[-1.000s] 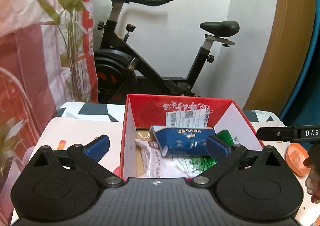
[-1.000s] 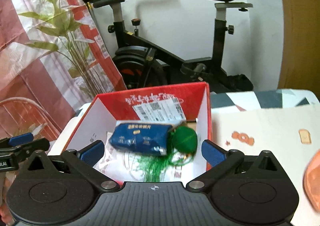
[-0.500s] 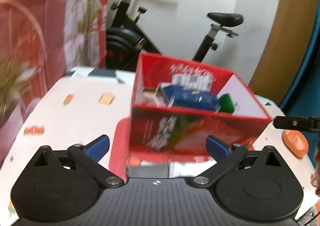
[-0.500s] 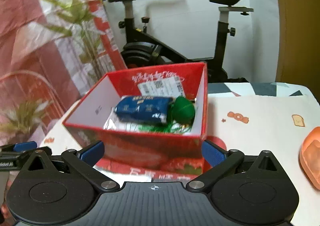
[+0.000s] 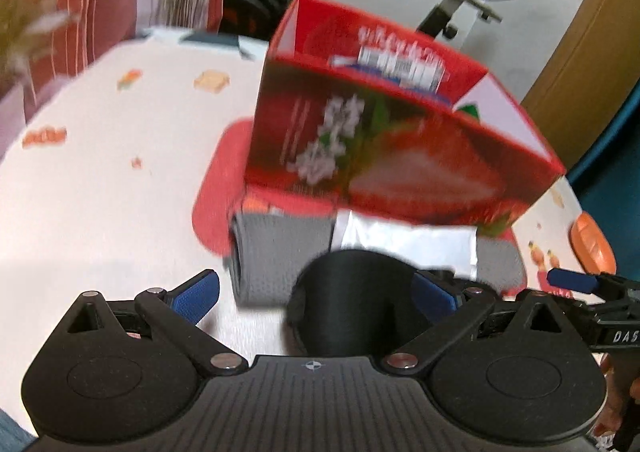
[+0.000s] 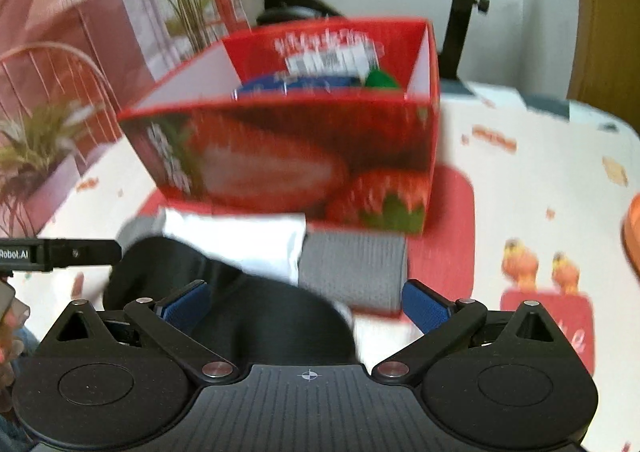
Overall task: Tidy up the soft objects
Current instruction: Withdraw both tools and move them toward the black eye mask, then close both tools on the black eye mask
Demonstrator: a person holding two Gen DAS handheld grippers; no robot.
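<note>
— What is waiting to go in?
— A black soft thing [image 5: 352, 304] is lying between the left gripper's [image 5: 316, 292] spread fingers, with a grey knitted cloth [image 6: 352, 272] and a white packet [image 6: 240, 240] just ahead.
— Is anything packed?
— A blue pack [image 6: 296, 86] and a green ball [image 6: 382, 79] are sitting in the red box [image 6: 288, 156] ahead. I think three are left.
— And the right gripper [image 6: 308, 304]?
— It is gaping wide too, holding nothing, over the black thing.
</note>
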